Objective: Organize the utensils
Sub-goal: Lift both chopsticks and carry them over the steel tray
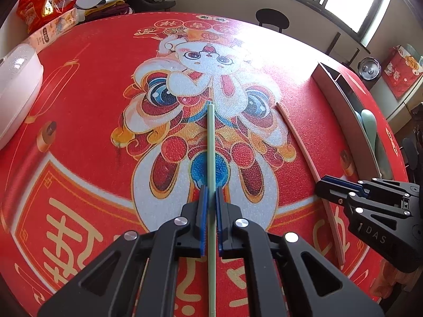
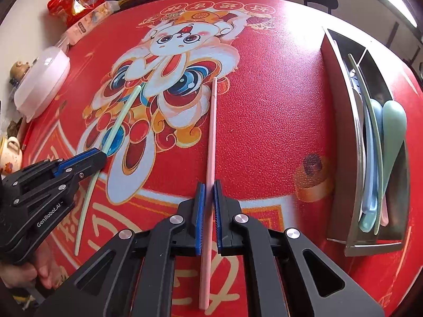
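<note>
A pale green chopstick [image 1: 211, 142] runs away from me over the red printed mat, and my left gripper [image 1: 211, 192] is shut on it near its middle. The same green chopstick [image 2: 120, 121] shows in the right wrist view, held by the left gripper [image 2: 101, 155]. A pink chopstick [image 2: 211, 132] lies lengthwise on the mat with my right gripper [image 2: 208, 187] shut on it. From the left wrist view the pink chopstick [image 1: 296, 137] and the right gripper [image 1: 321, 185] sit at the right. A metal utensil tray [image 2: 341, 132] at the right holds green and blue spoons [image 2: 394, 121].
A white lidded dish [image 1: 15, 89] stands at the mat's left edge, with red snack bags [image 1: 50, 0] and a carton behind it. A small teapot [image 2: 10, 153] sits at the far left. A black chair [image 1: 272, 19] and windows lie beyond the table.
</note>
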Demonstrator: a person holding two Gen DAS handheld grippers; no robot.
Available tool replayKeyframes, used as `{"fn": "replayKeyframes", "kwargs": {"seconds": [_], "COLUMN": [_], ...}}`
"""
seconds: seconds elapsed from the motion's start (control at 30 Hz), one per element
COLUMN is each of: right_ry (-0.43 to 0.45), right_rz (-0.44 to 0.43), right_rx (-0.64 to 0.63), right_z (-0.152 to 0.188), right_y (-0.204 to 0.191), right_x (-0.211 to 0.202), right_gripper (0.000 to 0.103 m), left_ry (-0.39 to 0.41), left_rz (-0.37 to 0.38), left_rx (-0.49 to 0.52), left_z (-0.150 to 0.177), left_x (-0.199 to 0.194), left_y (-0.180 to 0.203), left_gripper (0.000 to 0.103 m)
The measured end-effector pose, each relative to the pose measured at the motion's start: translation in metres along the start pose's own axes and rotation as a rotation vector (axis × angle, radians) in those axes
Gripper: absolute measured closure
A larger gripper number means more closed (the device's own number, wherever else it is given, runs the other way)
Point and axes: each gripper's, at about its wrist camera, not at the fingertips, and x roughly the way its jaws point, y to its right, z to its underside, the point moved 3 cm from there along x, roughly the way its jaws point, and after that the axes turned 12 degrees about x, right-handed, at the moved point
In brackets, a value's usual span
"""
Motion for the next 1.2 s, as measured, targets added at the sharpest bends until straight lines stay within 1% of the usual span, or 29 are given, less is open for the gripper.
{"fn": "replayKeyframes", "kwargs": {"seconds": [0.37, 0.5, 0.7, 0.9, 1.03, 1.2], "right_ry": [0.001, 0.044, 0.104, 0.168, 0.193, 0.216], "right_rz": [-0.014, -0.049, -0.092, -0.095, -0.075, -0.046], "right_rx": [0.022, 0.049, 0.104, 0.205, 0.252, 0.292], "right_z": [-0.002, -0.007, -0.015, -0.024, -0.029, -0.036], "right_y": [0.002, 0.007, 0.023, 0.065, 0.098, 0.138], "right_x": [-0.001, -0.014, -0.04, -0.07, -0.084, -0.095], "right_gripper": [0.097, 0.097, 0.097, 0.097, 0.097, 0.097], "left_ry": [-0.015, -0.004, 0.038, 0.077, 0.104, 0.119], "left_rz": [0.014, 0.018, 0.046, 0.102, 0.153, 0.23], "left_rx": [-0.06, -0.096, -0.096, -0.089, -0.071, -0.065], "left_z": [0.002, -0.003, -0.019, -0.049, -0.072, -0.101], "left_x": [-0.004, -0.011, -0.031, -0.043, -0.044, -0.036], "left_y": [-0.005, -0.012, -0.003, 0.024, 0.056, 0.102], "left_gripper": [0.097, 0.097, 0.097, 0.097, 0.097, 0.097]}}
